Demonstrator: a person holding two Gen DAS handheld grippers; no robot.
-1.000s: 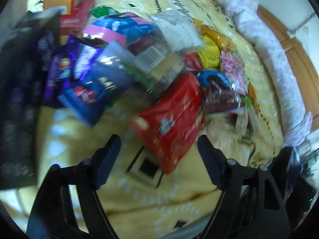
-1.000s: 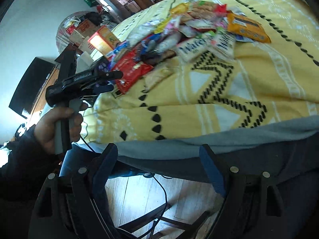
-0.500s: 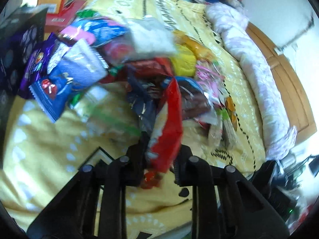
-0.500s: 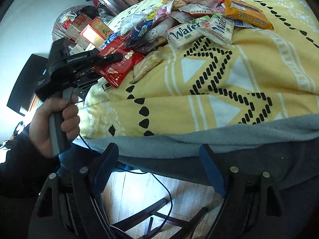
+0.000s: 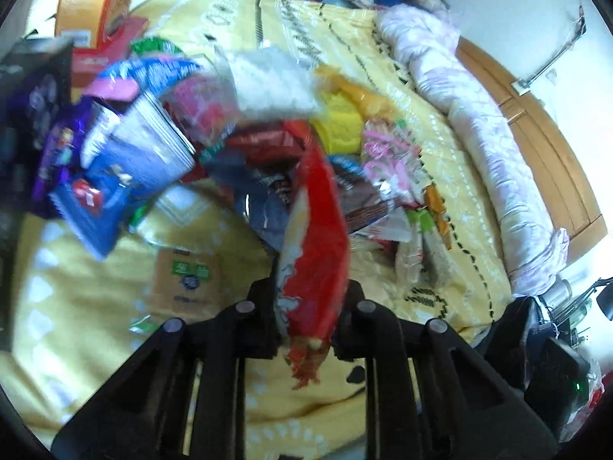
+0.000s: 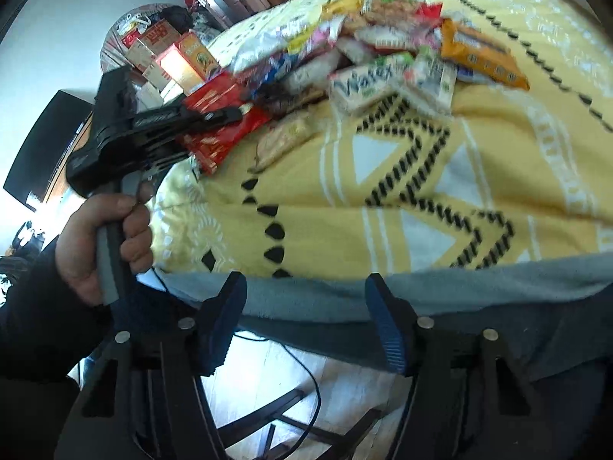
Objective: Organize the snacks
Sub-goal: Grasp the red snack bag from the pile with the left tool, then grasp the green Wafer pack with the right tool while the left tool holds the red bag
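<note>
Snacks (image 5: 268, 142), a big jumbled pile of packets, lie on the yellow patterned blanket (image 5: 95, 306) just ahead of the left gripper (image 5: 310, 299). Blanket covers the bed, black zigzag and diamond print; its grey edge (image 6: 459, 287) hangs right in front of the right gripper (image 6: 302, 318). Rolled pale pink quilt (image 5: 479, 145) runs along the far right of the left gripper, beyond the pile. Orange carton (image 5: 92, 4) stands far ahead-left of the left gripper, behind the pile. Blue packet (image 5: 111, 191) sits ahead-left of it, purple packet (image 5: 53, 153) further left. Flat tan packet (image 5: 187, 272) lies on the blanket just left of the left gripper's jaws. Red packet (image 5: 318, 253) is clamped between the left gripper's jaws, standing up on edge, its torn lower end hanging below the pads; top end leans into the pile. From the right wrist view the same red packet (image 6: 226, 130) is pinched at its near end, a hand (image 6: 103, 245) in a dark sleeve gripping the handle, off to the left of the right gripper. Right gripper holds nothing, jaws apart and closing, only blanket edge and floor between them. White wafer packets (image 6: 367, 84) and an orange packet (image 6: 482, 57) lie far ahead of the right gripper. View blurred, small labels unreadable.
</note>
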